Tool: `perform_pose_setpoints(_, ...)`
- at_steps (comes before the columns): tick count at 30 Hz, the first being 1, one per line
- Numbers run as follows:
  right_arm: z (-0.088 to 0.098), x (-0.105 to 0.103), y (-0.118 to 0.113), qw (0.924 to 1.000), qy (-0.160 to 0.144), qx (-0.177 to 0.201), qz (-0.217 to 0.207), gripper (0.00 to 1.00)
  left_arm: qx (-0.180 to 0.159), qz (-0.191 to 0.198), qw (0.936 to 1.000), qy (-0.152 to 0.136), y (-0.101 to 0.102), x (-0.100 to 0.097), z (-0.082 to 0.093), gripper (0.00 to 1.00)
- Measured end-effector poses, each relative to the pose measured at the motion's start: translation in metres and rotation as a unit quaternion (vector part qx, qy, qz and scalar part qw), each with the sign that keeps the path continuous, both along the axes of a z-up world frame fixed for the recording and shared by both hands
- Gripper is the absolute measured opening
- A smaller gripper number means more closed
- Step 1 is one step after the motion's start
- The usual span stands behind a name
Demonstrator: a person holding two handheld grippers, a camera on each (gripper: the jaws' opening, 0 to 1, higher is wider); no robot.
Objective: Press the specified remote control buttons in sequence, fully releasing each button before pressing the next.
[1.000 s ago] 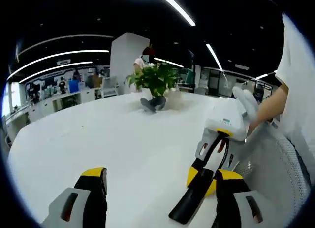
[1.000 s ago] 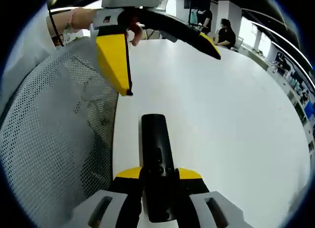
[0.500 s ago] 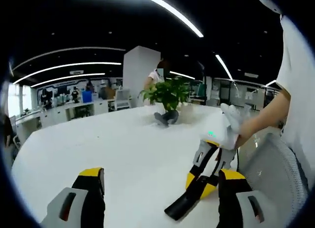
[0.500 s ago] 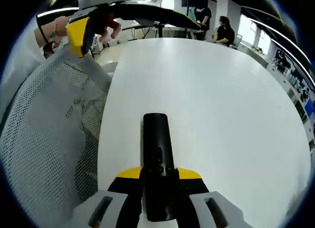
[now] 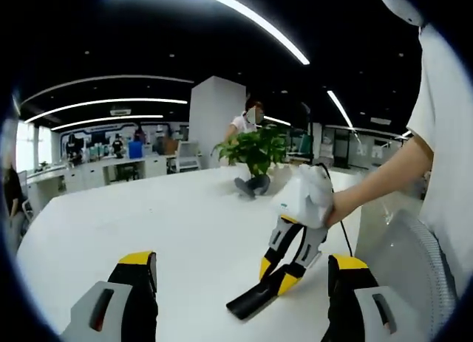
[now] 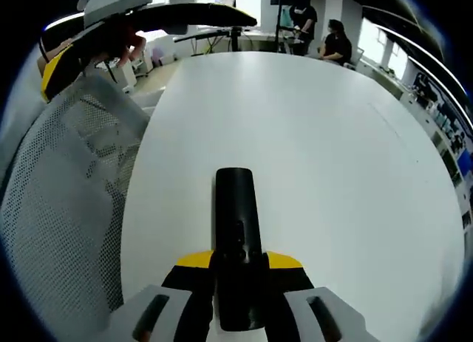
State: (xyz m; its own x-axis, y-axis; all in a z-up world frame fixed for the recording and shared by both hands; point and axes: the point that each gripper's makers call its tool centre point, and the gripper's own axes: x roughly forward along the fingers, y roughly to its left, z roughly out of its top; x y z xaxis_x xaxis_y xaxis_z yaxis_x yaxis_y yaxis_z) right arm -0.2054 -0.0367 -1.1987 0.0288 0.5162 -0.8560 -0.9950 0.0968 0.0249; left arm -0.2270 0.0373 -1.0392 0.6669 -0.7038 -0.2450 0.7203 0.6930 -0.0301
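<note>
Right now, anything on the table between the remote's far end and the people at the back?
Nothing. In the right gripper view, the table is bare white from the tip of the remote, clamped in the right hand-held gripper, to the people.

no readable text

we find no legible words, brands or numbers; the remote control (image 6: 236,242) shows only unmarked buttons.

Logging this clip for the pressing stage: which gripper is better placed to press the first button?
Probably the left gripper. Its jaws are open and empty, while the right gripper is shut on the long black plastic remote control, holding it above the white table; the left must still approach it.
</note>
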Motion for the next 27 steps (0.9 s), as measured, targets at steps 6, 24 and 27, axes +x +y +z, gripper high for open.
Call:
perform_pose_setpoints(6,0.002,0.015,-0.001,1.0,-0.003,-0.007,-0.002,0.22,-0.001,0.006,0.9999,-0.01,0.004,0.002,0.008,1.0)
perform_pose_setpoints(24,0.006,0.074,-0.007,0.9995,-0.008,-0.03,-0.005,0.22,0.003,0.018,0.9998,-0.002,0.012,0.0,0.001,1.0)
perform_pose_setpoints(27,0.005,0.084,-0.009,0.9994,-0.009,-0.034,-0.006,0.22,0.004,0.022,0.9998,-0.001,0.013,0.001,0.0,1.0)
